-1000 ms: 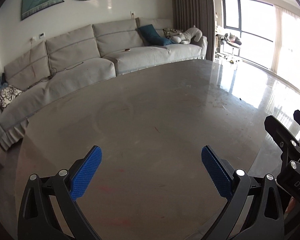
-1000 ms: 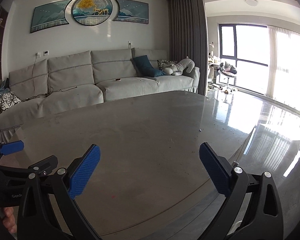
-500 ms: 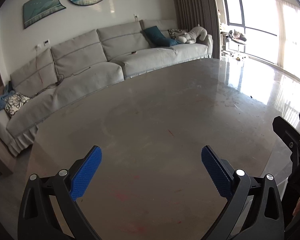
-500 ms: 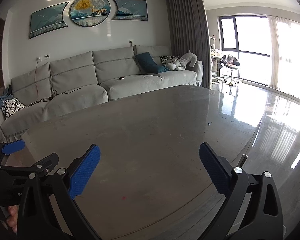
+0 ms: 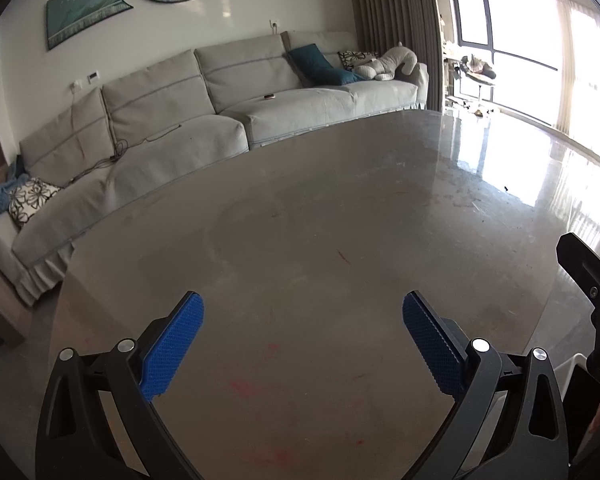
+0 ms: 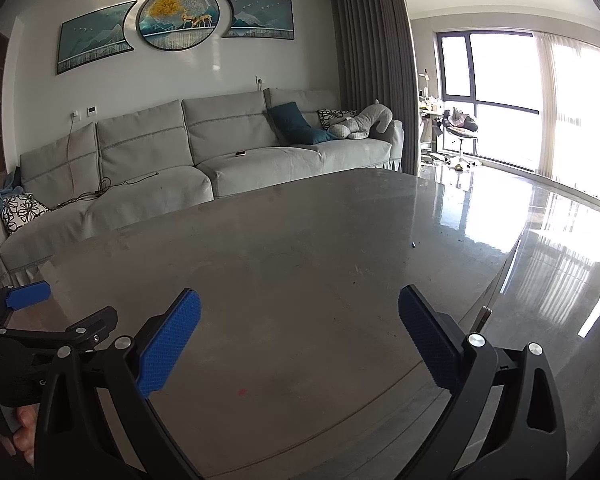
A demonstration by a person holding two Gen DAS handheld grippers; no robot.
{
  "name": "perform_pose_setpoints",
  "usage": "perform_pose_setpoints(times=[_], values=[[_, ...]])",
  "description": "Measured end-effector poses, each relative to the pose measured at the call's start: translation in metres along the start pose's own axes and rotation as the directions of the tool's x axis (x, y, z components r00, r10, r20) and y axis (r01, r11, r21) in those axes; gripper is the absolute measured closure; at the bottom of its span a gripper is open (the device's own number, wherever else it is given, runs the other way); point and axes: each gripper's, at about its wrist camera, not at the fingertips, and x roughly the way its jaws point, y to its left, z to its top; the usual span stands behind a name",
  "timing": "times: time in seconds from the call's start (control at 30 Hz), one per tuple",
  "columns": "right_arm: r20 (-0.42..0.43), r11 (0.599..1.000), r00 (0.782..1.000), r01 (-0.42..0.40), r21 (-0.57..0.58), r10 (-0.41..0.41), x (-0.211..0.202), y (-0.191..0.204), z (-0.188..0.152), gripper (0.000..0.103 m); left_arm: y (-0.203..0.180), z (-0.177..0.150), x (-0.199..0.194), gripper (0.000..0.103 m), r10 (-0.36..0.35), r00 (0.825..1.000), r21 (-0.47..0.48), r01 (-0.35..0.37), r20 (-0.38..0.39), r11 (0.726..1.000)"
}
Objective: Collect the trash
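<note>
I see no piece of trash larger than a tiny dark speck (image 6: pixel 413 244) on the grey table (image 5: pixel 300 240), which also shows in the left wrist view (image 5: pixel 506 188). My left gripper (image 5: pixel 302 344) is open and empty above the table's near part. My right gripper (image 6: pixel 299 338) is open and empty over the table's near edge. Each gripper shows at the edge of the other's view: the right one (image 5: pixel 592 276) and the left one (image 6: pixel 32 304).
A long grey sofa (image 6: pixel 204 160) with cushions stands beyond the table's far edge. A glossy floor (image 6: pixel 560 248) and bright windows lie to the right. Faint red stains (image 5: pixel 244 388) mark the tabletop near me.
Both grippers have tilted upward and drawn back a little, so more of the wall and sofa shows. Both jaws stay open and empty.
</note>
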Motion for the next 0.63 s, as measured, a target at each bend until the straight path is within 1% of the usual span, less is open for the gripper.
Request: perform_pose_setpoints(times=[0.23, 0.43, 0.63], values=[[0.000, 1.000, 1.000, 0.001, 0.001, -0.001, -0.0008, -0.0008, -0.0014, 0.005, -0.0013, -0.0010, -0.0031, 0.005, 0.011, 1.000, 0.008, -0.011, 0.011, 1.000], [-0.002, 1.000, 1.000, 0.001, 0.008, -0.001, -0.0018, -0.0031, -0.0034, 0.005, 0.0008, 0.0007, 0.0006, 0.005, 0.000, 1.000, -0.009, 0.000, -0.012, 1.000], [-0.001, 1.000, 1.000, 0.007, -0.017, -0.007, -0.0019, 0.0017, -0.0054, 0.005, 0.0001, 0.0000, -0.0006, 0.005, 0.008, 1.000, 0.001, -0.008, -0.008, 1.000]])
